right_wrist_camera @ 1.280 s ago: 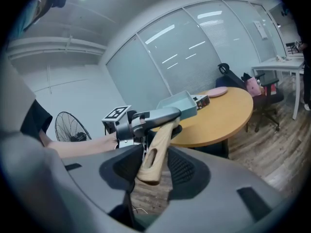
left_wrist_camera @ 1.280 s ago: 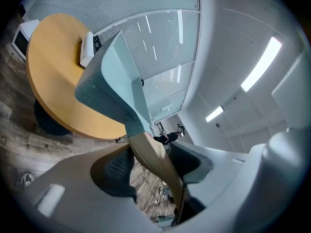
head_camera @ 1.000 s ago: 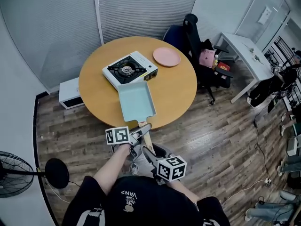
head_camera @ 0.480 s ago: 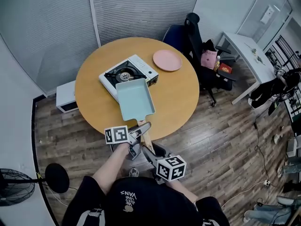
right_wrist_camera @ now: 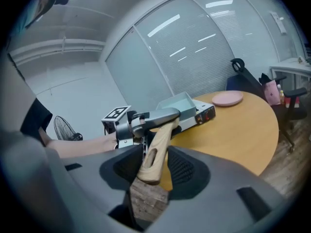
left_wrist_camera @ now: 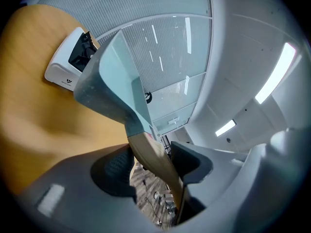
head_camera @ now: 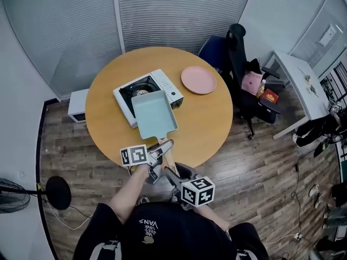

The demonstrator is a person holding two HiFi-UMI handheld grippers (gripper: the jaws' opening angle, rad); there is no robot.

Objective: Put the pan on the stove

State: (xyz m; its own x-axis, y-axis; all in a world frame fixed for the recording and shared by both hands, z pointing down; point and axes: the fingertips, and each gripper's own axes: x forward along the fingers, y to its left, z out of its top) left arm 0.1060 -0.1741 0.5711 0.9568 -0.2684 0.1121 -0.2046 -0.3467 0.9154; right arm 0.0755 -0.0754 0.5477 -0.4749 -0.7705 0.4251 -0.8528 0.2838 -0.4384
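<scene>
**Rectangular pan, held by its handle over a tabletop stove**

Item: pan (head_camera: pixel 155 114), rectangular, pale blue-green, matte, with straight raised walls and a flat floor. Empty. Underside a duller grey-blue in the left gripper view.

Handle: wooden handle (right_wrist_camera: pixel 153 149), light-grained, tapered, with a slot near its rounded end.

Position: lifted clear of the tabletop, its far end overlapping the near side of the stove (head_camera: pixel 169 92) in the head view.

Grip: left gripper (head_camera: pixel 162 148) is clamped across the handle close to the pan. Right gripper (right_wrist_camera: pixel 153 166) pinches the handle's end between ribbed dark pads.

Stove: single-burner, white boxy casing, black top with a round burner.

Support: round table (head_camera: pixel 209 121), smooth honey-coloured wood.

Also present: pink plate (head_camera: pixel 198 80), round and plain, beyond the stove. Black office chair (head_camera: pixel 238 64) behind the table.
</scene>
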